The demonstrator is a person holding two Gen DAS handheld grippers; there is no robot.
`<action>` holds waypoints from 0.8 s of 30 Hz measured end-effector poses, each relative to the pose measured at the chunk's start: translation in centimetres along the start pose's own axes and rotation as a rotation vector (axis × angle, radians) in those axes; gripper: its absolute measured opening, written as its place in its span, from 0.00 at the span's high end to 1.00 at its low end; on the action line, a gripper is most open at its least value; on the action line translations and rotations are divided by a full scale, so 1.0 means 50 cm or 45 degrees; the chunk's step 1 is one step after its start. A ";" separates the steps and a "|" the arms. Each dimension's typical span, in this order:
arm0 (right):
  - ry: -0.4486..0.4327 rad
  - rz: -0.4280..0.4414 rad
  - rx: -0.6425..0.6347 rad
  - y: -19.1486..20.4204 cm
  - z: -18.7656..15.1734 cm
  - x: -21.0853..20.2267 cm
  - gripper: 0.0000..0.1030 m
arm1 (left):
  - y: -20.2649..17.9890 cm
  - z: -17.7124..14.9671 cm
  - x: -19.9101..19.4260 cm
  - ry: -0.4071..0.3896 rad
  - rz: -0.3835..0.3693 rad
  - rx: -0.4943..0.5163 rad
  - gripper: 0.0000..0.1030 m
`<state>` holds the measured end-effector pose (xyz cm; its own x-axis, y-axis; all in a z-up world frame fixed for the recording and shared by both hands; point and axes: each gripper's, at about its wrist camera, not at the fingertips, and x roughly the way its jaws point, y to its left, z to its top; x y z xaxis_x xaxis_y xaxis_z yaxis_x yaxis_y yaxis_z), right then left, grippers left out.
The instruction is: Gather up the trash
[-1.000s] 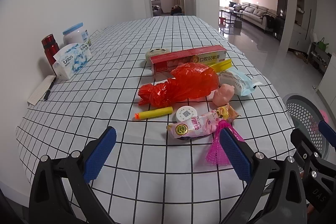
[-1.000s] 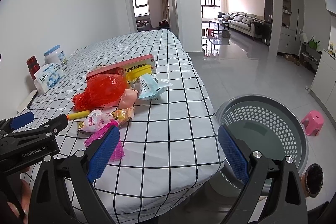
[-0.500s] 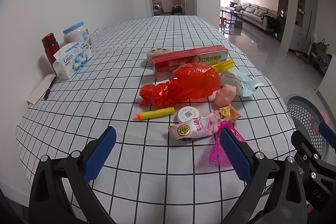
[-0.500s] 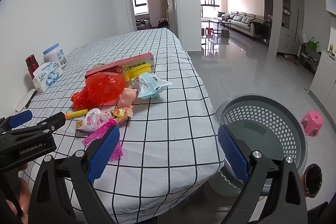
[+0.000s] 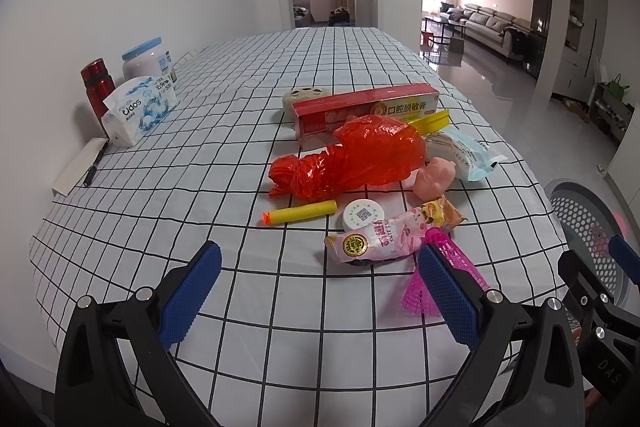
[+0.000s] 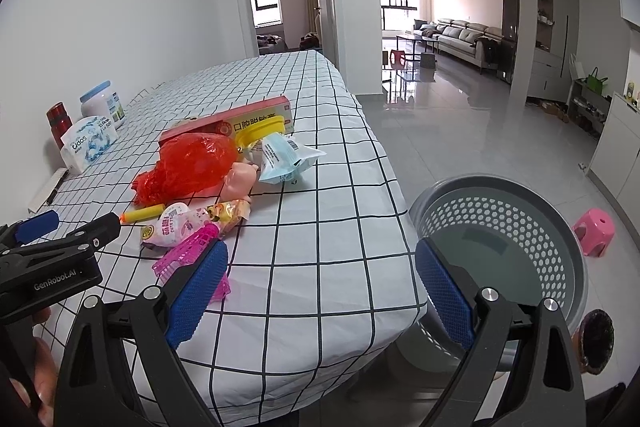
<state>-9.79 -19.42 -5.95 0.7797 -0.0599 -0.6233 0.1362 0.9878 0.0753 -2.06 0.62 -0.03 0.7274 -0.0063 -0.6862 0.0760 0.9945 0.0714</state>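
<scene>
Left wrist view shows the left gripper (image 5: pixel 320 291) spread wide with nothing between its blue pads, held above the near edge of a table (image 5: pixel 240 131) covered in a black-and-white checked cloth. A cluster of trash lies ahead: a red plastic bag (image 5: pixel 352 155), a yellow foam dart (image 5: pixel 300 211), a round white lid (image 5: pixel 363 214), a pink snack wrapper (image 5: pixel 380 237) and pink netting (image 5: pixel 448 267) just beside the right pad. Behind sit a red toothpaste box (image 5: pixel 364 107) and a mask packet (image 5: pixel 464 153). Right wrist view shows the right gripper (image 6: pixel 320 291) also wide open and empty, over the table corner, with a grey laundry basket (image 6: pixel 500 227) on the floor beside the table.
</scene>
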 end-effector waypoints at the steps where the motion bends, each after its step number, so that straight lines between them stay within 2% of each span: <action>1: 0.001 0.001 0.000 0.000 -0.001 0.001 0.12 | 0.000 -0.001 0.001 0.002 0.000 0.000 0.06; 14: 0.004 0.012 -0.003 0.001 -0.007 0.003 0.12 | 0.009 -0.006 0.009 0.009 0.004 -0.012 0.06; 24: 0.053 0.119 -0.057 0.046 -0.016 0.033 0.12 | 0.083 -0.019 0.040 0.044 0.074 -0.075 0.06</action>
<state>-8.65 -17.12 -7.42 0.7616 0.0376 -0.6470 0.0362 0.9943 0.1004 -0.93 4.83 -1.77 0.7054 0.0545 -0.7067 -0.0070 0.9975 0.0700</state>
